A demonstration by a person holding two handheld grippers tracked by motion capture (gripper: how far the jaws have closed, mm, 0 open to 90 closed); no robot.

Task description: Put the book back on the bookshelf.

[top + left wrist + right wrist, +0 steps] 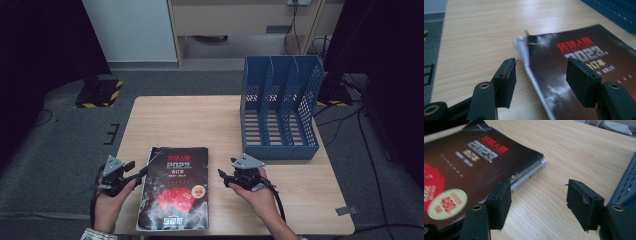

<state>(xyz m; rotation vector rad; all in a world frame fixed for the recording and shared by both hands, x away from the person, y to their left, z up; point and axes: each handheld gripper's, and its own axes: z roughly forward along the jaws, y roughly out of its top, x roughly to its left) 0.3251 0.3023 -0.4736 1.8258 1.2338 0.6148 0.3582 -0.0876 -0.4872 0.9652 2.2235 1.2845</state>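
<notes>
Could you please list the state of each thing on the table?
Magazine: closed, lying flat, cover corner curled.
File rack: upright, compartments empty.
Left gripper: open, straddling the magazine's edge.
Right gripper: open, beside the magazine's other edge.

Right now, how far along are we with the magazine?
Done: nothing placed. The blue file rack holds nothing, and the magazine lies flat on the table. In hand: the left gripper straddles the magazine's left edge and the right gripper straddles its right edge, both open with no pad pressing. Left: probably grip, lift and stand it in a rack slot.
</notes>
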